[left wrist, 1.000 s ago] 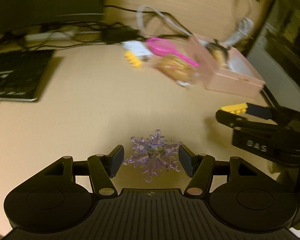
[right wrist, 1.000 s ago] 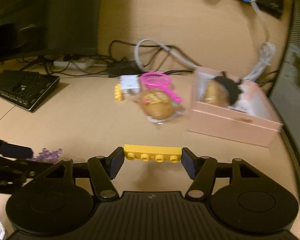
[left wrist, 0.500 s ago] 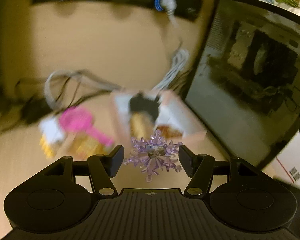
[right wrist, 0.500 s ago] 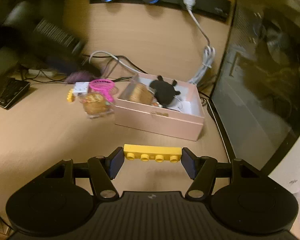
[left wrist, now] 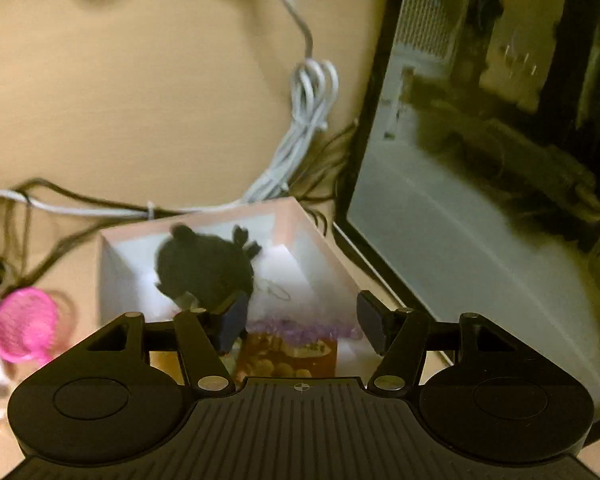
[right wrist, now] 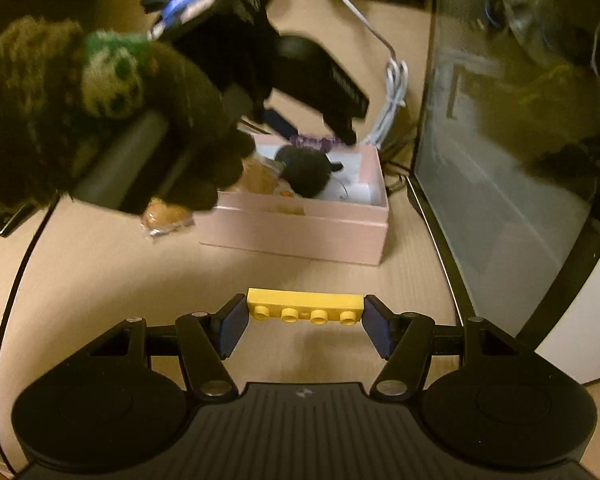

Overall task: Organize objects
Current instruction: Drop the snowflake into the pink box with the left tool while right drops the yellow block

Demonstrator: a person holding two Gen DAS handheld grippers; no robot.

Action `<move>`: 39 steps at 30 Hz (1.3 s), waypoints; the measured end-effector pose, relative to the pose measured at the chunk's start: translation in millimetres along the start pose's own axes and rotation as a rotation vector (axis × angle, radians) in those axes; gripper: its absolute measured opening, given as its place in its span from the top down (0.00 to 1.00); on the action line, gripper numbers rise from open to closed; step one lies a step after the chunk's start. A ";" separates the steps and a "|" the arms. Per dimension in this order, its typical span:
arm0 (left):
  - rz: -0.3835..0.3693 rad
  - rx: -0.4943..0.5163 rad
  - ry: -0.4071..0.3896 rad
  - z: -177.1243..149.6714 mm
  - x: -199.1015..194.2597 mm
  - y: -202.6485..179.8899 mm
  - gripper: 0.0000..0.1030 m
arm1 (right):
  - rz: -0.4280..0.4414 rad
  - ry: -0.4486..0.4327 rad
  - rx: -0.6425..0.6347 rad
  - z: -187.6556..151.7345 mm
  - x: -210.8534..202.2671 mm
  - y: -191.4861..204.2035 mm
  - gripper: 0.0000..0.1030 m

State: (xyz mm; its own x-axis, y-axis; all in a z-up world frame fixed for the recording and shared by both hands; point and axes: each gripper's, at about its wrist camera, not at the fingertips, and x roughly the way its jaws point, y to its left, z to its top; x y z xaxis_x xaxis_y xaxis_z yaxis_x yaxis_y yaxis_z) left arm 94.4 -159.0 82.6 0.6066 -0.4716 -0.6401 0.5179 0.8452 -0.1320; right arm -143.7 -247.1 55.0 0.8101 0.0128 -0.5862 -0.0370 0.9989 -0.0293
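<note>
The pink box [right wrist: 300,232], open-topped on the desk [right wrist: 100,264] beside a dark glass panel [right wrist: 520,160], already holds a black plush toy [left wrist: 204,268] and a snack packet [left wrist: 288,356]. The left gripper [left wrist: 298,316] hangs over the box interior, grasping a purple snowflake [left wrist: 300,326]; it is best released low over a bare patch, clear of the plush. The right gripper [right wrist: 304,322], well short of the box, clamps a yellow brick [right wrist: 304,306] end to end, and should probably wait its turn.

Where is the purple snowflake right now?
The snowflake is clamped in the left hand-held gripper, above the open pink box; the right wrist view shows it over the box's far edge, behind the black plush.
</note>
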 end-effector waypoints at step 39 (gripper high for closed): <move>0.246 -0.465 0.062 -145.8 -171.1 154.1 0.38 | -0.005 0.032 0.027 73.7 105.6 1.5 0.04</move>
State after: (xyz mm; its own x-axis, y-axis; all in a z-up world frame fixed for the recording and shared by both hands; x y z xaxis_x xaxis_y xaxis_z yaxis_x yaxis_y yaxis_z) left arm -17.6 88.6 61.4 0.6324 -0.2414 -0.7361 0.0336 0.9579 -0.2852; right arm -15.1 -240.9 52.8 0.7912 0.0065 -0.6116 -0.0167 0.9998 -0.0109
